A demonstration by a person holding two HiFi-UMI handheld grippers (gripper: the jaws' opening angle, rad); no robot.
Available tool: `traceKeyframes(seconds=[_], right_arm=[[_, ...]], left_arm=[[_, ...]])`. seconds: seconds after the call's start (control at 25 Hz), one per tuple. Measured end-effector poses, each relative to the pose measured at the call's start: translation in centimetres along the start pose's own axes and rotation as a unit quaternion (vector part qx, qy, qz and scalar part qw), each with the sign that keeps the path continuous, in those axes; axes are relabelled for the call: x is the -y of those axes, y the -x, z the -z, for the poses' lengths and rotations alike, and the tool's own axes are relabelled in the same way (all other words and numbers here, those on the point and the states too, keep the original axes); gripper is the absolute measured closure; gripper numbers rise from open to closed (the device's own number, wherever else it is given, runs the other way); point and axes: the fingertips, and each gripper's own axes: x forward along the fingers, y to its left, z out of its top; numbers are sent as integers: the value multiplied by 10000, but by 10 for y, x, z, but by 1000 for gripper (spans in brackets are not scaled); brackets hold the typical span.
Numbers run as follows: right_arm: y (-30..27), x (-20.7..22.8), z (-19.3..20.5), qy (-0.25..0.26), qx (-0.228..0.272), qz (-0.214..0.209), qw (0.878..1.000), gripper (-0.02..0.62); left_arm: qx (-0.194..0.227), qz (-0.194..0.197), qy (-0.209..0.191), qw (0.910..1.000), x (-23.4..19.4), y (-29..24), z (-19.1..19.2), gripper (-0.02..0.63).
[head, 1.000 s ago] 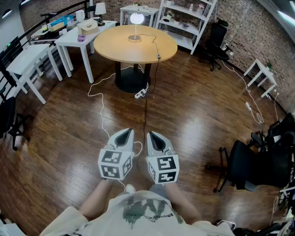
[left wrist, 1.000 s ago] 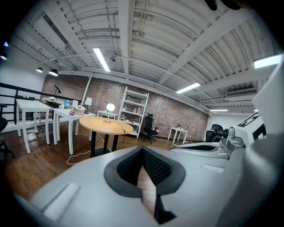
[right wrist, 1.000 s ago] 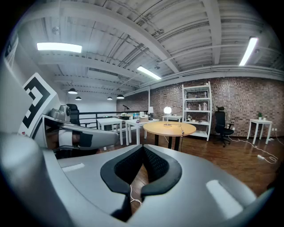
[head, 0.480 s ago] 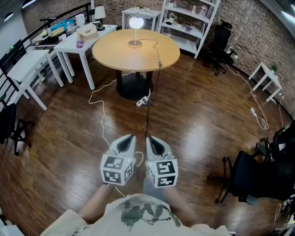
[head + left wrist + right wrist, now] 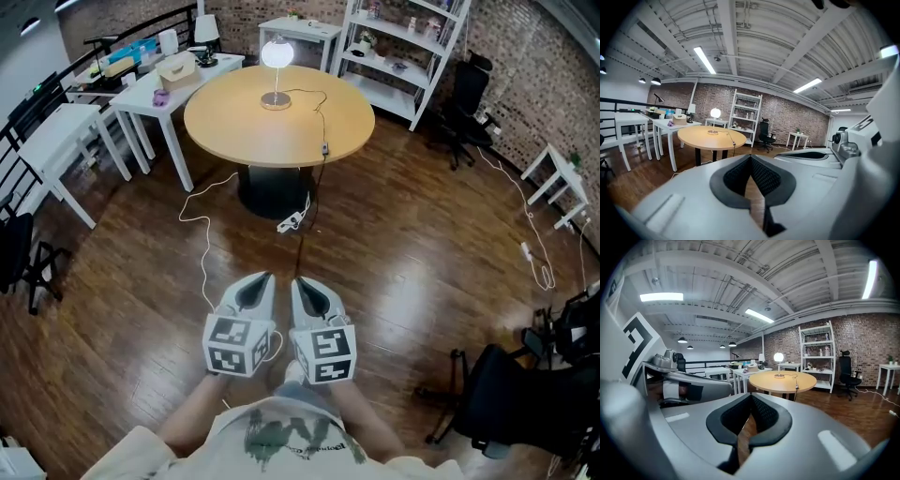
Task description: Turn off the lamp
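Note:
The lamp (image 5: 277, 56), with a glowing round globe on a thin stem, stands lit at the far side of a round wooden table (image 5: 253, 127). Its cord runs across the tabletop to an inline switch (image 5: 324, 147) hanging at the near edge. My left gripper (image 5: 260, 279) and right gripper (image 5: 301, 281) hang side by side over the wooden floor, well short of the table, both shut and holding nothing. The lamp (image 5: 715, 113) shows far ahead beyond the left gripper (image 5: 750, 159), and again as a lit lamp (image 5: 778, 357) beyond the right gripper (image 5: 750, 398).
A power strip (image 5: 288, 223) and loose white cables (image 5: 202, 246) lie on the floor before the table's pedestal. White side tables (image 5: 66, 131) stand at the left. A white shelving unit (image 5: 408, 56) is at the back. Black office chairs (image 5: 511, 412) sit at the right.
The table and lamp have drawn nearer and sit lower in the head view as I walk toward them. Both grippers stay shut, side by side.

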Motion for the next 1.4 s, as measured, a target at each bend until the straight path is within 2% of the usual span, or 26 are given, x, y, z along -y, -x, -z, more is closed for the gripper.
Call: traceKeyframes(seconds=[0.32, 0.52, 0.72, 1.08, 1.4], right_arm=[[-30, 66, -14, -136, 136, -270, 9995, 595], [-47, 93, -18, -172, 181, -431, 9988, 595], [-64, 111, -21, -216, 174, -471, 9985, 595], [-102, 143, -27, -136, 157, -361, 9991, 595], [-167, 157, -39, -38, 15, -323, 9995, 595]], left_arm=[[-49, -242, -146, 9996, 16, -68, -20, 609], [-20, -407, -208, 9990, 16, -94, -28, 609], [-28, -552, -63, 9985, 4, -117, -32, 609], [23, -464, -56, 9989, -9, -166, -42, 609], [26, -394, 119, 9991, -53, -214, -58, 609]])
